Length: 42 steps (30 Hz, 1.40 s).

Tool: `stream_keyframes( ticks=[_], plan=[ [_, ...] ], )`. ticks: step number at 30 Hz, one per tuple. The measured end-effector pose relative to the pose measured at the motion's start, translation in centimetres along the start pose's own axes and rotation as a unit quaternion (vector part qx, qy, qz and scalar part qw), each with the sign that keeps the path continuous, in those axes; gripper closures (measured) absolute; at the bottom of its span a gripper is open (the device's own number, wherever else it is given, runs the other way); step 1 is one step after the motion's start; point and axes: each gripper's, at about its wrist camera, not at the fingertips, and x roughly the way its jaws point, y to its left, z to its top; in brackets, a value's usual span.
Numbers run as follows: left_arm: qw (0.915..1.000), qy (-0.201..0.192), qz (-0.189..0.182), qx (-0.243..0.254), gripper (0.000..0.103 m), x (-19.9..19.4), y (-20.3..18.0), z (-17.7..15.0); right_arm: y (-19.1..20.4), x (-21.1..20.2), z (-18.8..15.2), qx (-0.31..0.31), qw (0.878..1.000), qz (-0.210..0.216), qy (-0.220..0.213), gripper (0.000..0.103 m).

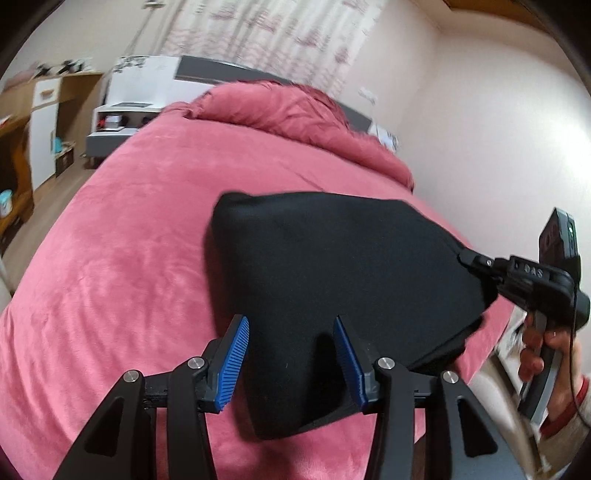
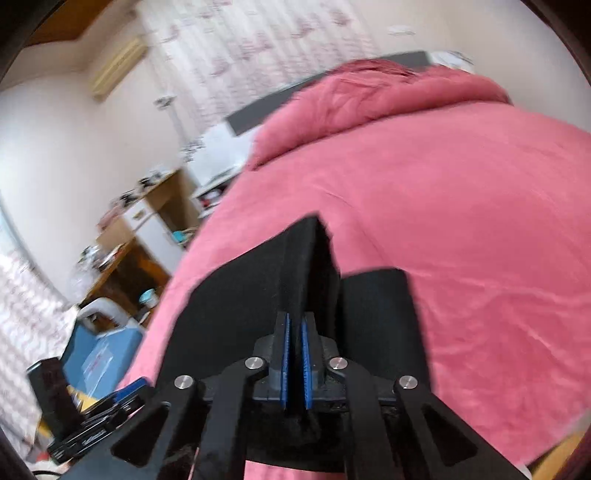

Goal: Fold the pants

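Pants (image 1: 332, 266), black and folded into a thick bundle, lie on the near right part of a bed (image 1: 140, 229) covered with a pink blanket. In the left wrist view the left gripper (image 1: 291, 360) hovers at the near edge of the bundle with its two blue ribbed pads (image 1: 232, 363) spread well apart; black cloth shows between them, but neither pad presses on it. At the right side of that view the right gripper (image 1: 466, 258) has its tips buried in the right-hand edge of the pants, and a hand (image 1: 543, 350) in a red-cuffed sleeve grips its handle.

In the right wrist view the right gripper (image 2: 295, 325) has its blue pads (image 2: 284, 363) drawn close together, clamped on a raised fold of the black pants (image 2: 240, 306) that stands up between and beyond them. Another flat panel of the same cloth lies just to the right of the pinched fold, resting on the pink bed (image 2: 461, 221).

At the far end of the bed the blanket bunches up over a pillow (image 1: 280, 107). Beyond it hangs a pale patterned curtain (image 1: 280, 33). To the far left stand a white and wooden cabinet (image 1: 44, 122) and a low white nightstand (image 1: 122, 118). This view is somewhat motion-blurred.
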Motion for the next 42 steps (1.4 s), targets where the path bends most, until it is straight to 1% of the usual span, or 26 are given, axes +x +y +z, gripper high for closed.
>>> stream_keyframes(
  ticks=[1, 3, 4, 6, 8, 9, 10, 11, 13, 16, 18, 19, 20, 22, 24, 25, 26, 28, 29, 31, 32, 34, 36, 38, 40, 42],
  plan=[
    [0.9999, 0.012, 0.001, 0.007, 0.054, 0.5, -0.3, -0.2, -1.3, 0.2, -0.6, 0.016, 1.000, -0.012, 0.006, 0.102],
    [0.9995, 0.023, 0.010, 0.019, 0.052, 1.3, -0.7, -0.7, -4.1, 1.1, -2.0, 0.039, 0.998, -0.028, 0.030, 0.102],
    [0.9993, 0.027, 0.009, 0.024, 0.051, 1.6, -0.8, -0.9, -4.8, 1.8, -2.7, 0.056, 0.997, -0.022, 0.045, 0.102],
    [0.9990, 0.026, 0.018, 0.031, 0.049, 1.7, -0.8, -1.2, -5.8, 2.4, -3.7, 0.089, 0.994, 0.011, 0.060, 0.100],
    [0.9990, 0.025, 0.019, 0.032, 0.049, 1.6, -0.5, -1.3, -6.4, 2.0, -3.7, 0.112, 0.992, 0.048, 0.042, 0.092],
    [0.9991, 0.027, 0.018, 0.028, 0.047, 1.6, -0.2, -1.5, -6.6, 1.7, -3.3, 0.121, 0.990, 0.068, 0.031, 0.083],
    [0.9991, 0.029, 0.020, 0.025, 0.045, 1.7, 0.0, -1.7, -6.7, 1.8, -3.1, 0.123, 0.990, 0.070, 0.026, 0.047],
    [0.9990, 0.032, 0.022, 0.020, 0.044, 1.8, 0.3, -1.9, -6.6, 1.9, -2.6, 0.126, 0.989, 0.069, 0.022, 0.021],
    [0.9988, 0.043, 0.021, 0.006, 0.040, 2.0, 1.0, -2.4, -6.7, 2.9, -1.9, 0.133, 0.986, 0.093, 0.033, 0.021],
    [0.9981, 0.055, 0.010, -0.025, 0.038, 2.1, 2.0, -2.8, -6.3, 5.5, -1.1, 0.130, 0.984, 0.104, 0.069, 0.021],
    [0.9981, 0.055, 0.008, -0.027, 0.038, 2.1, 2.0, -2.8, -6.0, 6.7, -1.2, 0.127, 0.982, 0.116, 0.077, 0.027],
    [0.9982, 0.054, 0.012, -0.021, 0.038, 2.1, 1.9, -2.8, -6.1, 7.3, -1.5, 0.131, 0.979, 0.130, 0.085, 0.033],
    [0.9983, 0.053, 0.015, -0.017, 0.038, 2.1, 1.7, -2.8, -5.9, 7.6, -1.7, 0.131, 0.978, 0.134, 0.093, 0.042],
    [0.9986, 0.047, 0.021, -0.011, 0.038, 1.7, 1.5, -2.6, -4.3, 8.1, -2.0, 0.099, 0.980, 0.136, 0.107, 0.051],
    [0.9990, 0.031, 0.033, -0.003, 0.038, 1.2, 1.2, -2.3, -2.6, 8.2, -2.7, 0.057, 0.981, 0.140, 0.120, 0.054],
    [0.9990, 0.026, 0.035, -0.003, 0.038, 1.1, 1.2, -2.2, -2.4, 8.3, -3.3, 0.041, 0.980, 0.144, 0.132, 0.060],
    [0.9990, 0.027, 0.034, -0.006, 0.038, 1.1, 1.2, -2.1, -2.0, 8.6, -3.7, 0.031, 0.980, 0.138, 0.140, 0.070],
    [0.9987, 0.038, 0.032, -0.014, 0.038, 1.5, 1.5, -2.0, -1.1, 8.8, -4.1, 0.018, 0.986, 0.105, 0.132, 0.079],
    [0.9986, 0.040, 0.032, -0.018, 0.038, 1.6, 1.5, -1.9, -0.7, 8.5, -4.0, 0.016, 0.988, 0.096, 0.123, 0.081],
    [0.9985, 0.035, 0.039, -0.013, 0.039, 1.3, 1.2, -1.4, 0.4, 7.1, -3.5, -0.003, 0.993, 0.076, 0.092, 0.082],
    [0.9987, 0.026, 0.044, -0.004, 0.041, 0.9, 0.8, -1.0, 1.0, 6.1, -3.2, -0.016, 0.995, 0.069, 0.077, 0.082],
    [0.9991, 0.004, 0.038, 0.017, 0.041, 0.1, -0.3, -0.2, 1.9, 3.7, -2.6, -0.043, 0.997, 0.060, 0.039, 0.082],
    [0.9988, 0.001, 0.034, 0.036, 0.041, 0.1, -1.2, 0.4, 1.9, 1.9, -2.4, -0.054, 0.997, 0.049, 0.015, 0.082],
    [0.9984, 0.013, 0.036, 0.043, 0.041, 0.9, -1.7, 0.5, 1.1, 1.5, -2.5, -0.045, 0.998, 0.038, 0.013, 0.082],
    [0.9978, 0.042, 0.033, 0.040, 0.040, 2.6, -1.8, 0.0, -0.4, 1.9, -3.0, -0.030, 0.999, 0.020, 0.023, 0.082],
    [0.9969, 0.060, 0.033, 0.039, 0.039, 3.6, -1.7, -0.7, -2.4, 3.3, -4.2, -0.003, 0.999, 0.004, 0.049, 0.073]
  ],
)
